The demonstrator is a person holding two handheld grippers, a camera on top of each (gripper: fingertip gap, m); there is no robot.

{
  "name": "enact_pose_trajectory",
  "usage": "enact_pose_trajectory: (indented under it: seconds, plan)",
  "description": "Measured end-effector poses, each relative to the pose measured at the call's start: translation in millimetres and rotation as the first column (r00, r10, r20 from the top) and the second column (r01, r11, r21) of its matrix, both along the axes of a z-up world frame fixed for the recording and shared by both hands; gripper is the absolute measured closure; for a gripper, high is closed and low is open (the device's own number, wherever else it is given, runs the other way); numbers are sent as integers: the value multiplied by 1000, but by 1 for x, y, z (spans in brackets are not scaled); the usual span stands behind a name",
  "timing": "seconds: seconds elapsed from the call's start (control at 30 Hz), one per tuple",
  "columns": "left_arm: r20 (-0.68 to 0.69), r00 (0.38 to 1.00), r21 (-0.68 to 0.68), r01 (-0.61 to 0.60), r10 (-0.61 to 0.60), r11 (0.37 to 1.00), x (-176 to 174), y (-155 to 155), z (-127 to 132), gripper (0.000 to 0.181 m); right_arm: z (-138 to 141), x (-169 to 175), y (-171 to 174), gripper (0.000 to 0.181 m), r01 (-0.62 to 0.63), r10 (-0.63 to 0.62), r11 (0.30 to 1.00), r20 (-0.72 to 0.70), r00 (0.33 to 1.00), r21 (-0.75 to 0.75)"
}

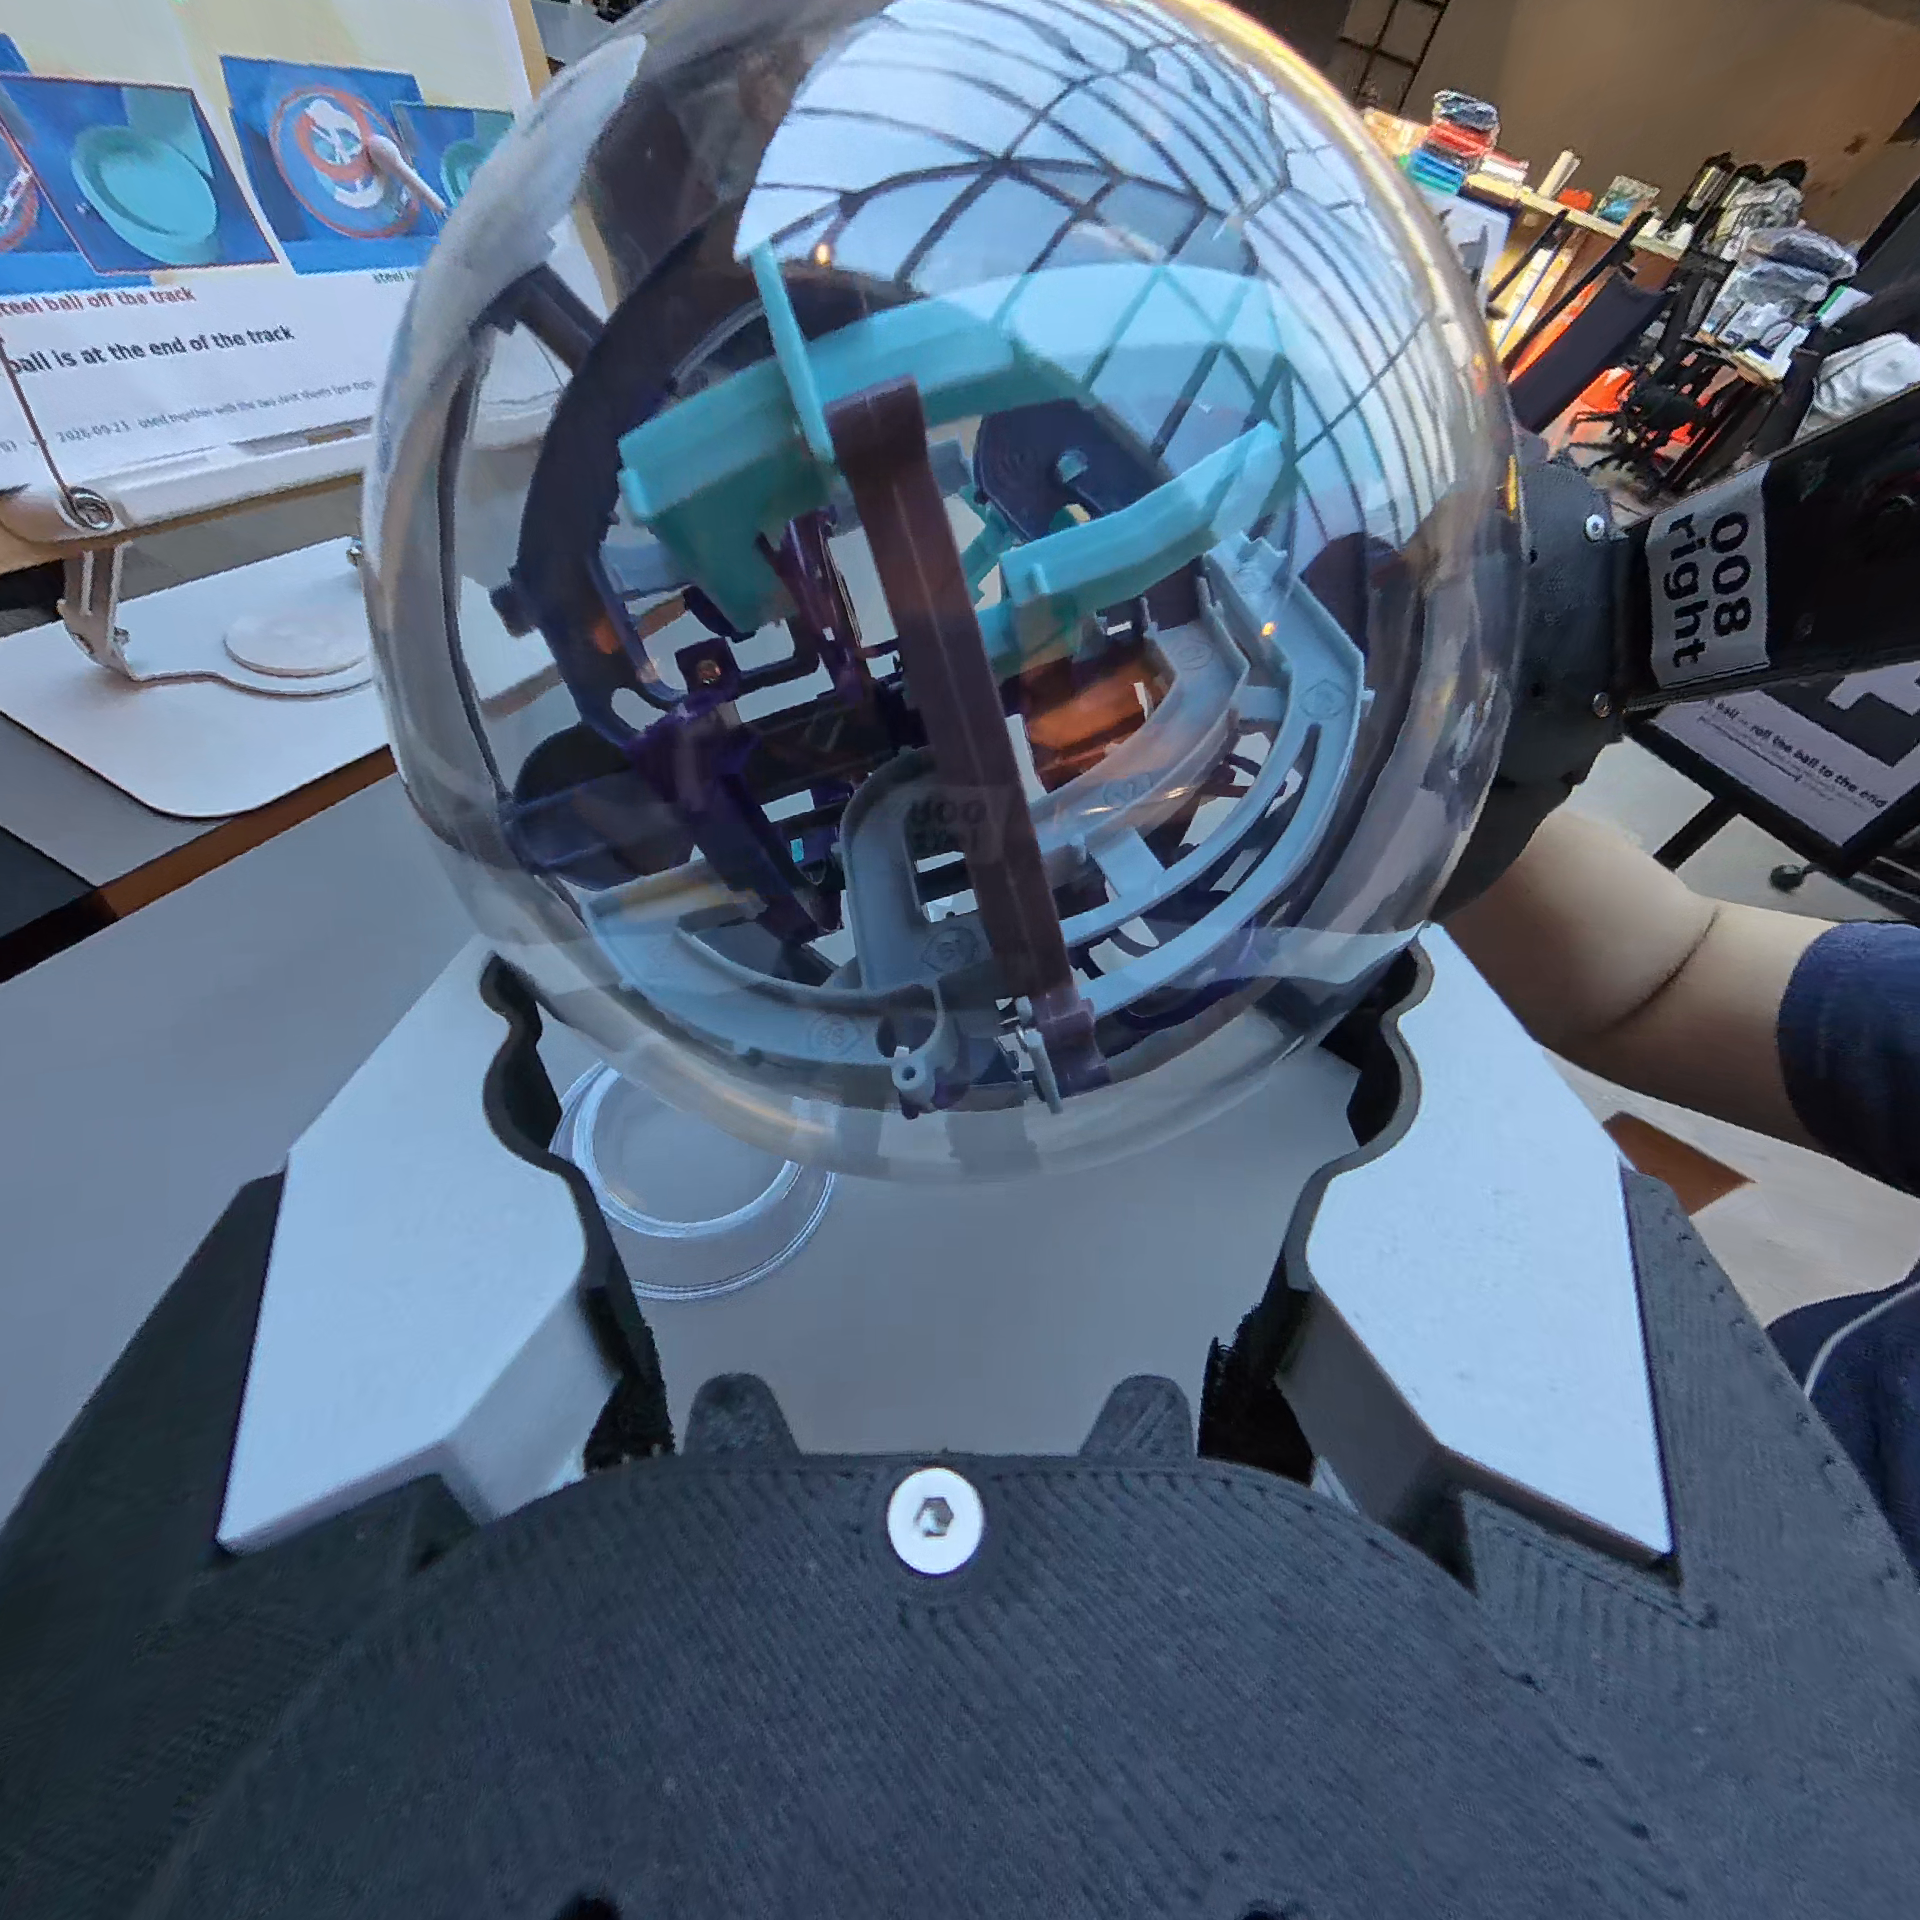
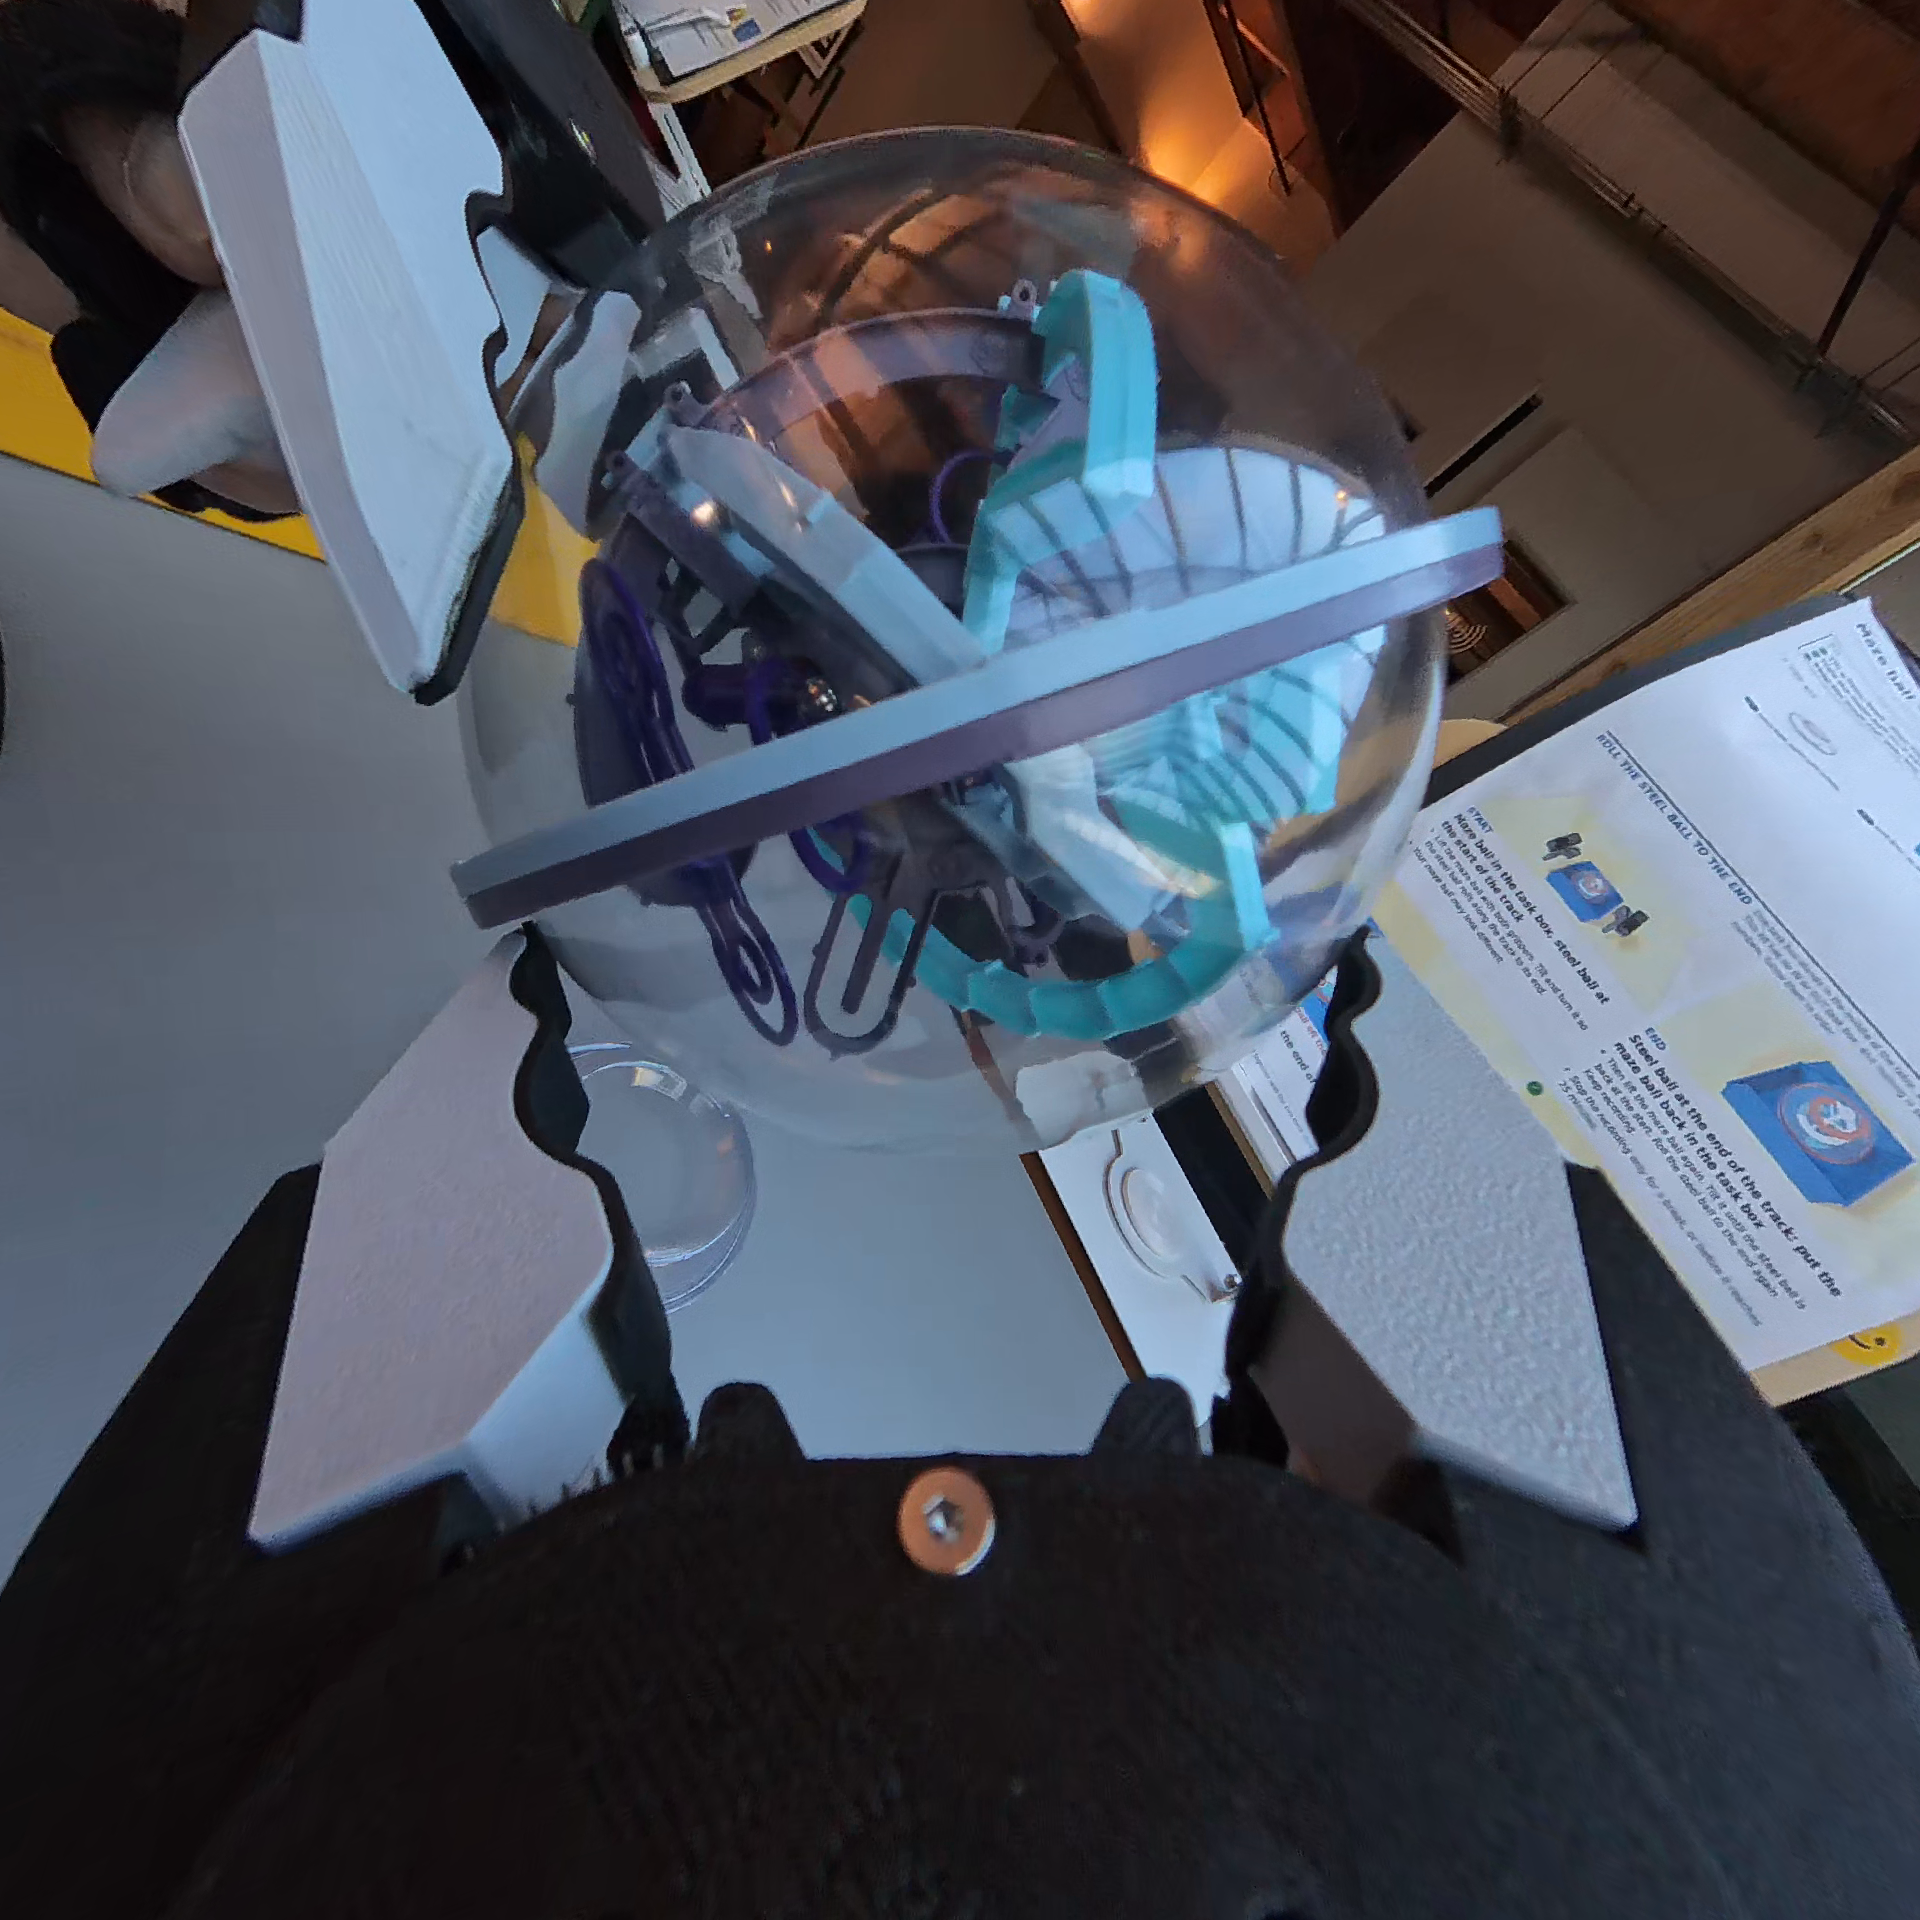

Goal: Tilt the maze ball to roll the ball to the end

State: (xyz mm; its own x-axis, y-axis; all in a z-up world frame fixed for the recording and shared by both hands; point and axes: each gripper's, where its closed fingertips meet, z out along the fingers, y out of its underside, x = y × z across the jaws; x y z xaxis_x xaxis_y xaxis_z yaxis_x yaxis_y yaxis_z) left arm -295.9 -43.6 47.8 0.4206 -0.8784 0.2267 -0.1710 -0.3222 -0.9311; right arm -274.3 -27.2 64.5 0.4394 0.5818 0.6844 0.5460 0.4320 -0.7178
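Left tongs (image 1: pixel 951 1029) clench the maze ball (image 1: pixel 940 582) between their tips, lifted clear of the grey surface (image 1: pixel 208 1039). Right tongs (image 2: pixel 940 997) grip it likewise; a clear dish (image 1: pixel 707 1195) lies just beneath.

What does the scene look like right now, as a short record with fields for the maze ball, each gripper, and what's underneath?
object: clear maze ball with teal, grey and purple tracks inside
left gripper: fingers spread wide against the sphere's lower sides
right gripper: likewise cradling the sphere from another side
steel ball: apparently the small shiny bead near the purple tracks
below: clear round stand on grey table
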Motion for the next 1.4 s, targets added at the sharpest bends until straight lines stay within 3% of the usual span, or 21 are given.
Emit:
enact_pose_trajectory:
  seconds: [0.6, 1.4]
  plan:
    - [-104, 994, -38, -25, 21, 999, -17, -12, -5, 26, -9, -17, -12, 37, -39, 33, 999, -154, 987, -32]
    - [-195, 979, -43, -74, 64, 996, -11, -4, -23, 26, -30, -11, -3, 37, -62, 43, 995, -239, 970, -73]
